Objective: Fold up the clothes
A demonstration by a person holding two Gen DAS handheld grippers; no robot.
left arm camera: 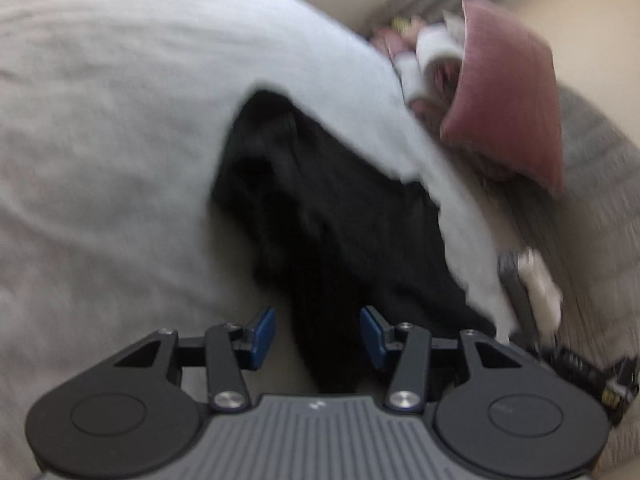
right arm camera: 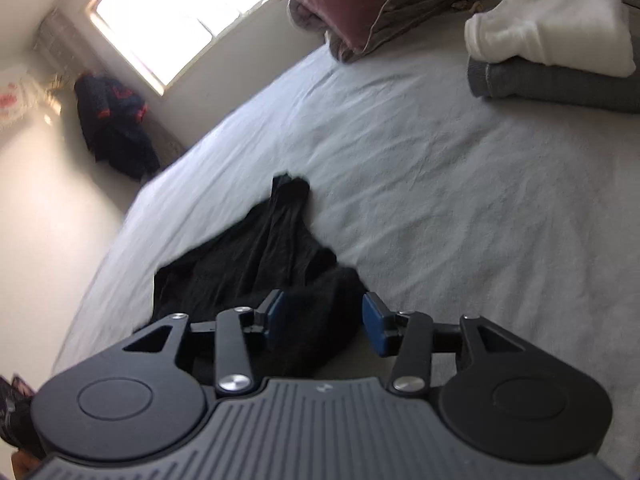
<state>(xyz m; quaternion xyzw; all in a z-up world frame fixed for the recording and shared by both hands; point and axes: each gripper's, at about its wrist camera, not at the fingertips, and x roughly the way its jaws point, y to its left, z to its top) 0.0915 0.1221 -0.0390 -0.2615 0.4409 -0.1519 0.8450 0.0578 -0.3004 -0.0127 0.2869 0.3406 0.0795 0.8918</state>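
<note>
A crumpled black garment (right arm camera: 264, 256) lies on the pale bed sheet (right arm camera: 460, 200). In the left wrist view the same black garment (left arm camera: 320, 208) fills the middle, blurred by motion. My left gripper (left arm camera: 318, 338) is open, and a strip of the black cloth runs between its blue pads (left arm camera: 264, 336) without being pinched. My right gripper (right arm camera: 324, 322) is open too, with a bunched part of the garment lying between its blue pads (right arm camera: 374, 326). The right gripper's body (left arm camera: 528, 292) shows at the right edge of the left wrist view.
A folded white garment (right arm camera: 552, 28) rests on a folded grey one (right arm camera: 552, 84) at the far right of the bed. A dusky pink pillow (left arm camera: 508, 92) lies at the head. Dark clothes (right arm camera: 116, 128) hang by the wall under a bright window (right arm camera: 184, 12).
</note>
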